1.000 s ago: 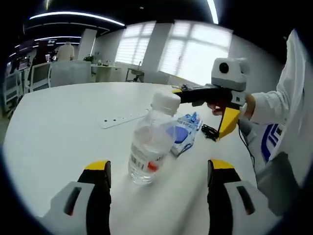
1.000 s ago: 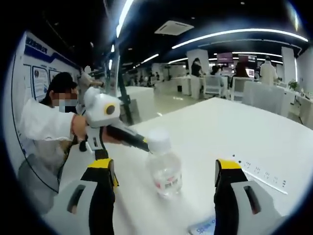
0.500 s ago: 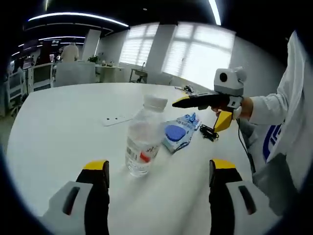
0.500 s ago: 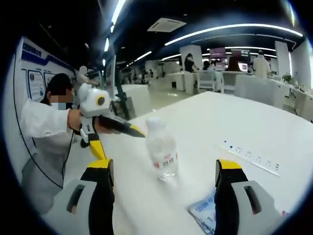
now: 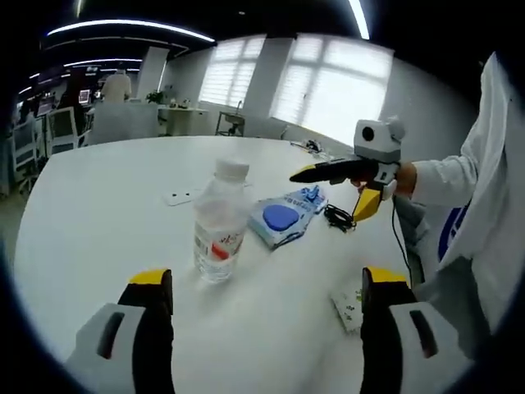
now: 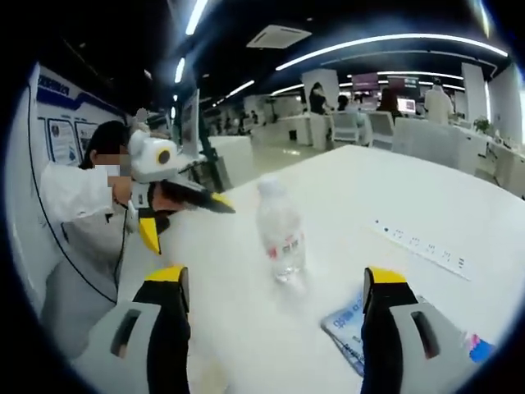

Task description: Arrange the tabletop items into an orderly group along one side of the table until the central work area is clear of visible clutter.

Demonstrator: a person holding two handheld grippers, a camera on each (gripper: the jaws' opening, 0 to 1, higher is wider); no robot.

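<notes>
A clear water bottle (image 5: 217,226) with a white cap stands upright on the white table (image 5: 98,213). My left gripper (image 5: 267,279) is open, its yellow-tipped jaws wide apart, well short of the bottle. Behind the bottle lies a blue and white packet (image 5: 283,217). The right gripper (image 5: 299,175) comes in from the right, above the packet. In the right gripper view the bottle (image 6: 280,234) stands ahead of my open right gripper (image 6: 275,279). The left gripper (image 6: 223,206) points in from the left, and the packet (image 6: 349,328) lies near the right jaw.
A white power strip (image 6: 422,246) lies across the table beyond the bottle. A black cable (image 5: 338,217) sits past the packet, and a small white card packet (image 5: 349,304) lies near my left gripper's right jaw. A person in white holds both tools. Desks and chairs fill the room behind.
Both grippers have drawn back from the bottle, which stands where it was and now looks smaller. More of the table has come into view, including the small card packet.
</notes>
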